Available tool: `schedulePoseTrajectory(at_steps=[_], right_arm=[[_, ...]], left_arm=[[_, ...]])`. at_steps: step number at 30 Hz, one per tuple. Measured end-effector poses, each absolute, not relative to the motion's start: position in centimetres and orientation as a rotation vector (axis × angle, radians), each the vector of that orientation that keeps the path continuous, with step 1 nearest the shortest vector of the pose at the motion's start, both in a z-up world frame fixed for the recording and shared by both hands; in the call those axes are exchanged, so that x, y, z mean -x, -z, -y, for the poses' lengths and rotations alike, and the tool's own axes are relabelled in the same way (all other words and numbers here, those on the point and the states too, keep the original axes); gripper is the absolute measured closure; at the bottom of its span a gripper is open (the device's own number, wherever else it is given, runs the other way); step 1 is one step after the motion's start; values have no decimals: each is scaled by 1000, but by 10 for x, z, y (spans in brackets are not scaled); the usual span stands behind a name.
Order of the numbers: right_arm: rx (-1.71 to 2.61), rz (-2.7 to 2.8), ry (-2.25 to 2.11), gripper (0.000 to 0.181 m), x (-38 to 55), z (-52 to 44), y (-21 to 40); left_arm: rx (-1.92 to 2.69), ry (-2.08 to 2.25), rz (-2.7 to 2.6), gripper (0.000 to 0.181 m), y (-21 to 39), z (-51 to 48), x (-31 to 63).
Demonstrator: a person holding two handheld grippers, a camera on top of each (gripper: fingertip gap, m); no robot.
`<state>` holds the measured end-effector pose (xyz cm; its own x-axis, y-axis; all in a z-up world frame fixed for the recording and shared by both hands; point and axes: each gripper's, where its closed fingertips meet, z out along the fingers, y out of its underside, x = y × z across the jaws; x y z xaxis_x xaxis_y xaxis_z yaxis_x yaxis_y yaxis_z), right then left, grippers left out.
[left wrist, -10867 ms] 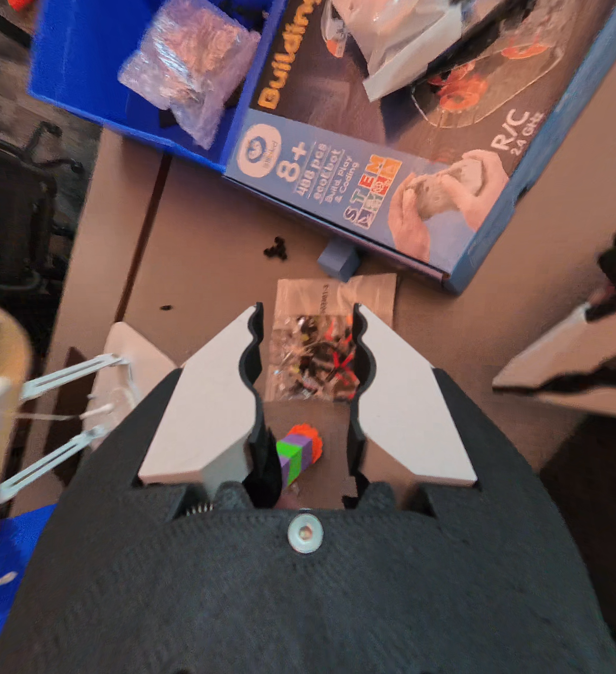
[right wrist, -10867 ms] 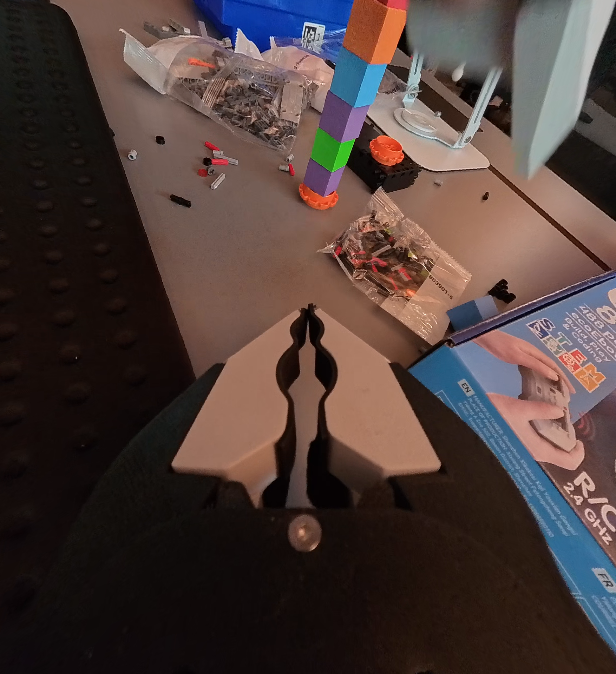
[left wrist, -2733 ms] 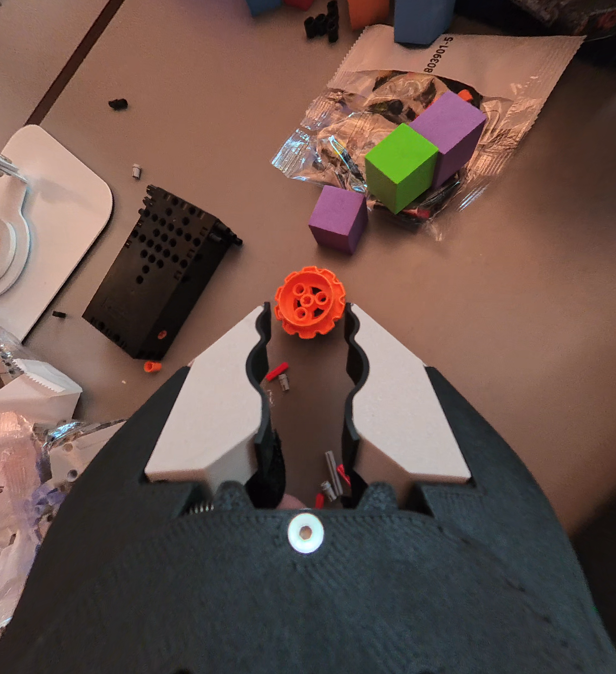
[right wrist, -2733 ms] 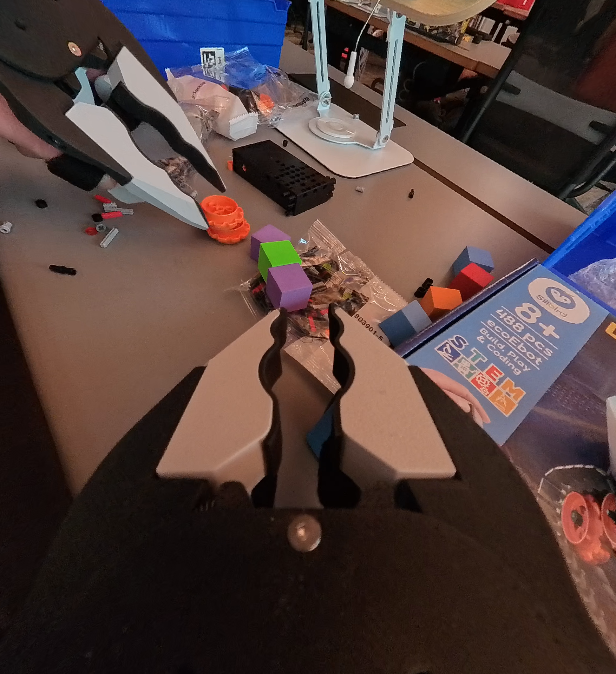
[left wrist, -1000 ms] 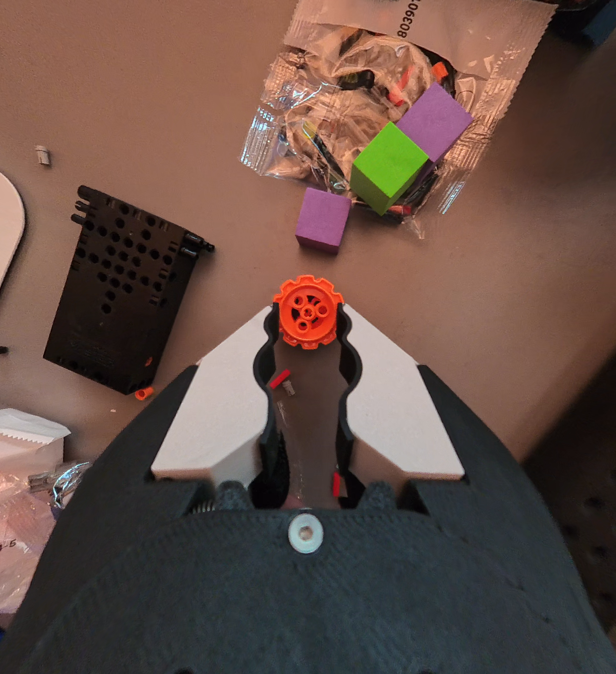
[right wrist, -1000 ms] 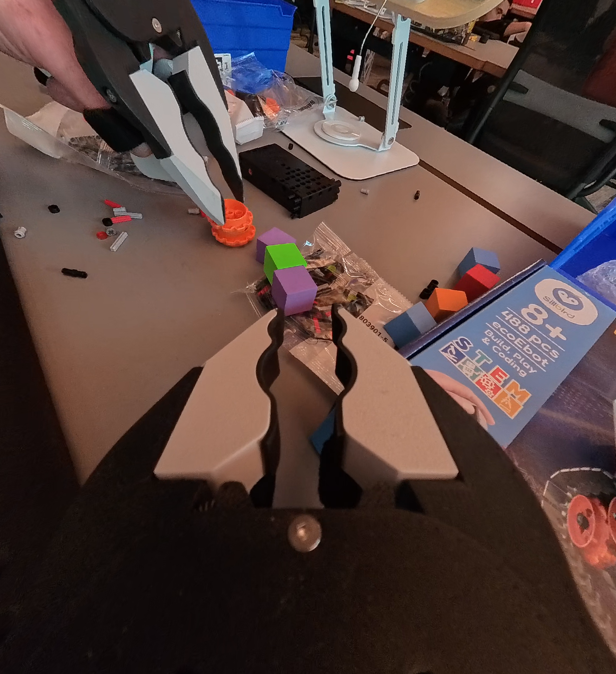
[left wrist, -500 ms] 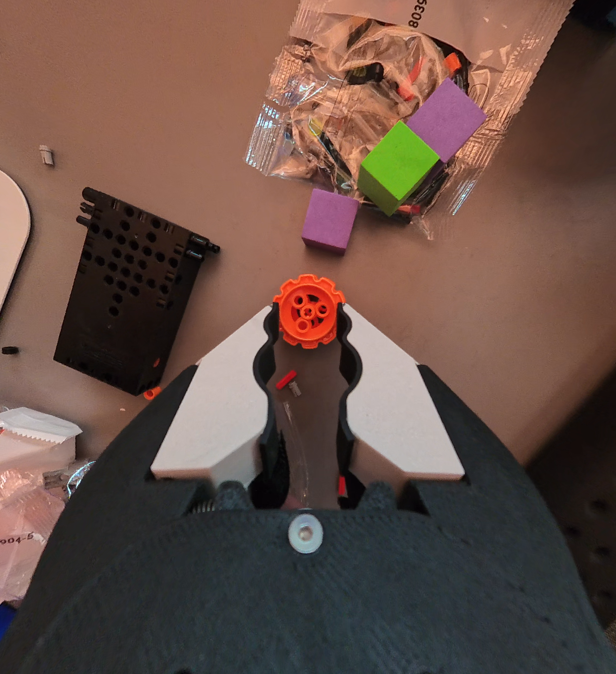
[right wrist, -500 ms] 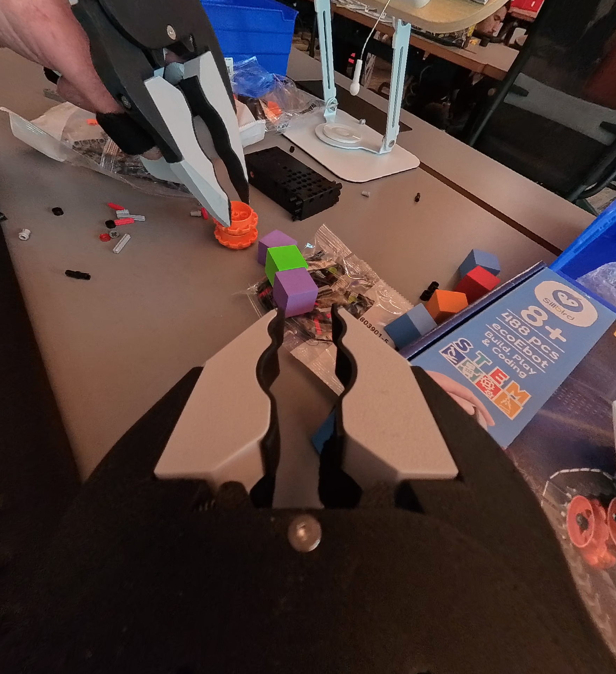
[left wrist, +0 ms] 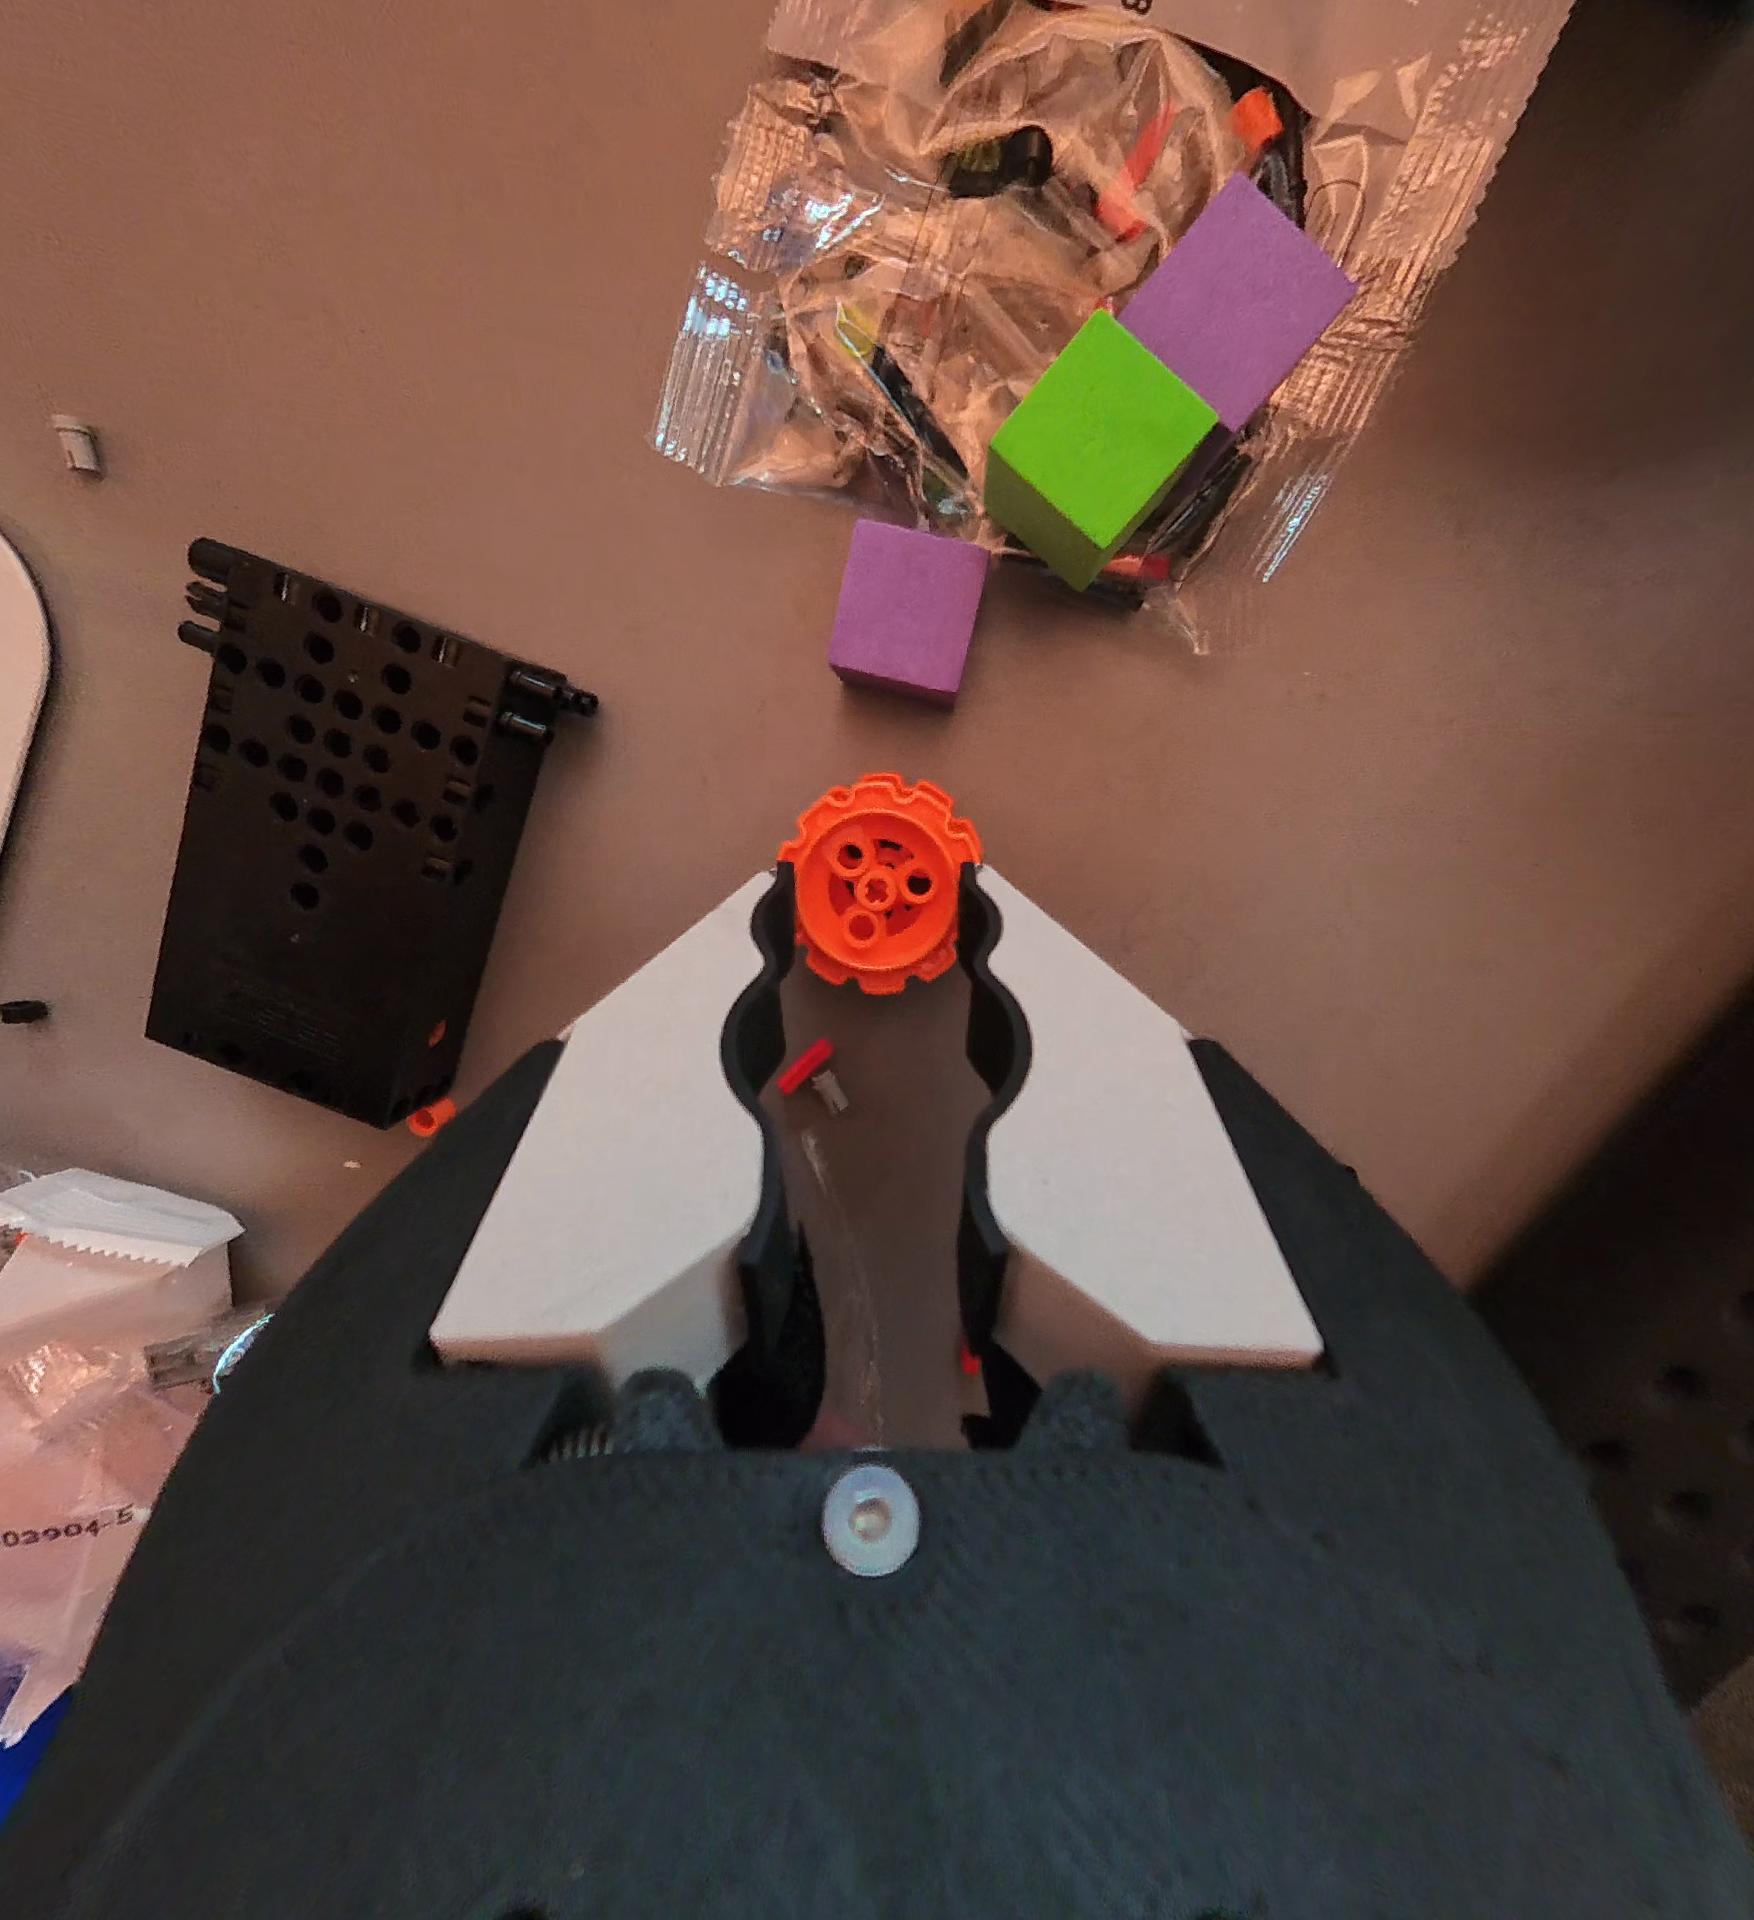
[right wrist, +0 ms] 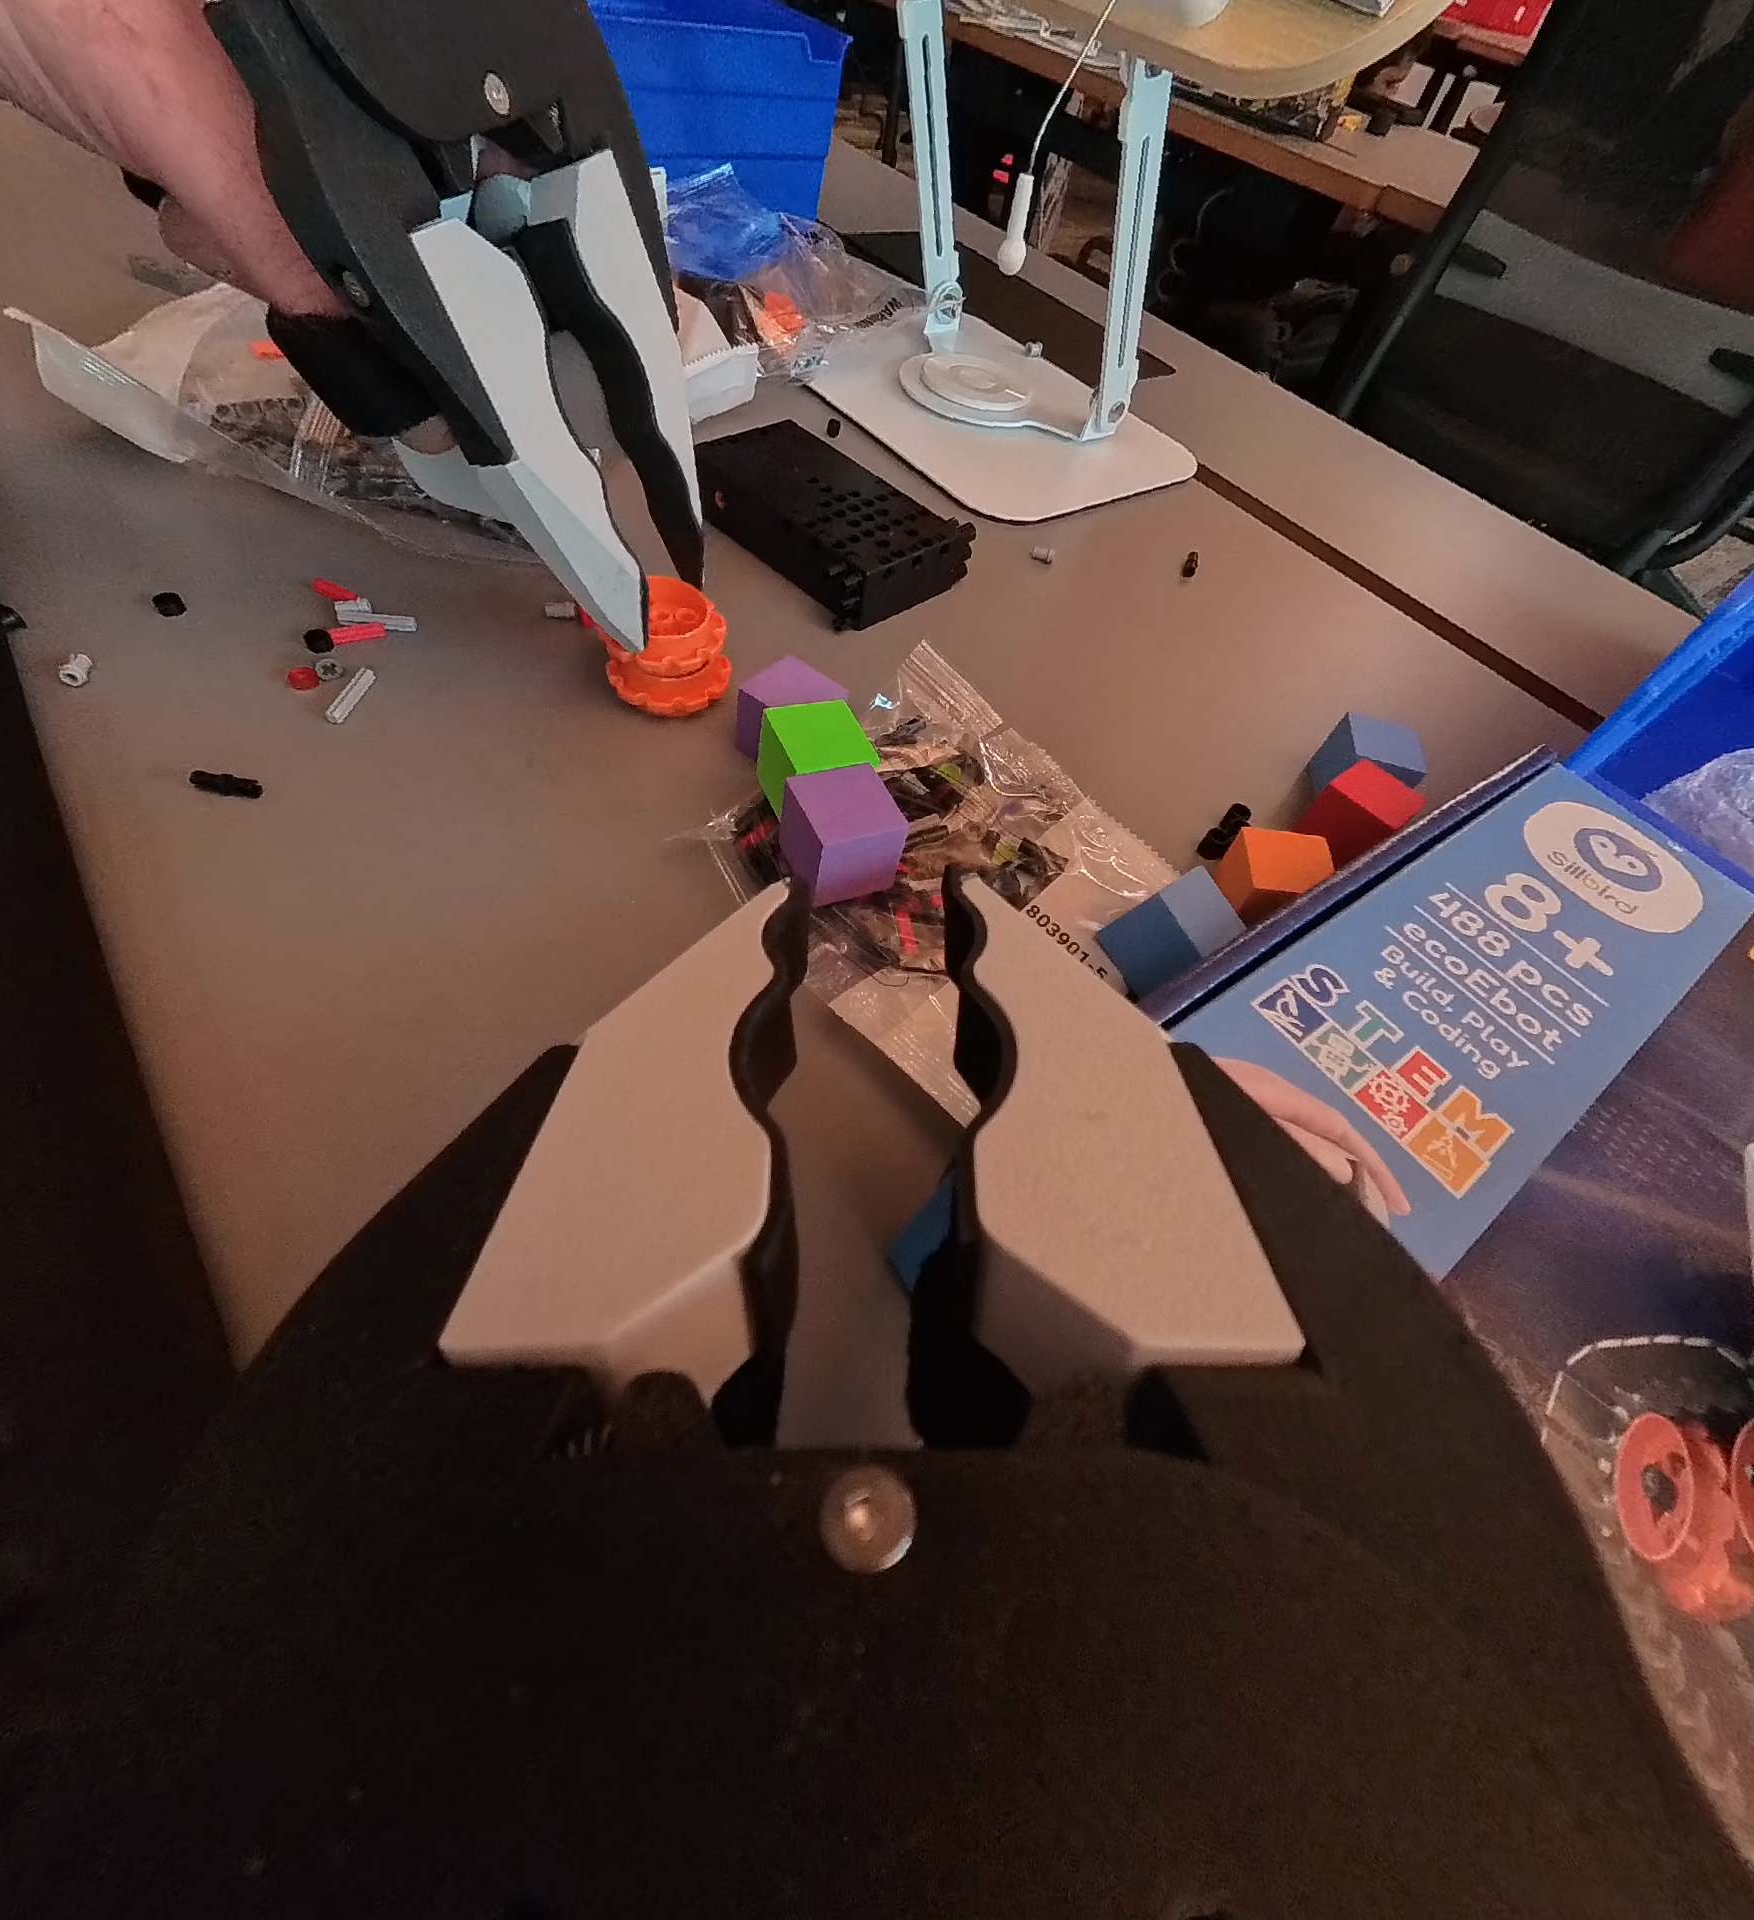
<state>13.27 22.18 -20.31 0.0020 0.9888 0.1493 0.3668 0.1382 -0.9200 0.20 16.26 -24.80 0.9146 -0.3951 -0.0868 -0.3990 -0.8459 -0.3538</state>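
My left gripper (left wrist: 873, 878) is shut on an orange toothed wheel (left wrist: 878, 899), its fingertips on either side of the rim. In the right wrist view the left gripper (right wrist: 660, 603) points steeply down onto the wheel (right wrist: 667, 655), which sits on the table. Just beyond lie a purple cube (left wrist: 909, 613), a green cube (left wrist: 1096, 447) and a second purple cube (left wrist: 1237, 296), the last two on a clear bag of small parts (left wrist: 904, 208). My right gripper (right wrist: 873, 894) is open and empty, its tips just short of the nearer purple cube (right wrist: 842, 831).
A black perforated block (left wrist: 333, 852) lies left of the wheel, by a white stand base (right wrist: 998, 416). Blue, red and orange cubes (right wrist: 1268, 862) lie against a blue printed box (right wrist: 1475, 1018). Small loose pins (right wrist: 343, 634) and more bags (left wrist: 52, 1403) are scattered around. Tip to tip, the grippers are about 15 cm apart. Between my left fingertips and the purple cube (left wrist: 909, 613) there is roughly 5 cm.
The cube tower that stood on the wheel has fallen into loose cubes. My left gripper came down over the wheel and shut on it; it has barely moved in the last second. The right gripper stays still.
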Motion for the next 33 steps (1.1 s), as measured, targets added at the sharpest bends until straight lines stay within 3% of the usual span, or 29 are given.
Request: schedulePoseTrajectory(at_steps=[7, 18, 23, 33], right_arm=[[1375, 1518, -878, 157, -133, -222, 203], [1368, 1518, -885, 157, -133, -221, 201], [1371, 1516, -884, 157, -133, -221, 202], [1370, 1516, -885, 157, -133, -221, 201]], left_arm=[[2719, -48, -599, 151, 248, -165, -1], [2633, -5, -508, 132, 246, -159, -2], [2614, -55, -528, 146, 251, -163, -1], [2610, -56, -584, 146, 247, -165, -8]])
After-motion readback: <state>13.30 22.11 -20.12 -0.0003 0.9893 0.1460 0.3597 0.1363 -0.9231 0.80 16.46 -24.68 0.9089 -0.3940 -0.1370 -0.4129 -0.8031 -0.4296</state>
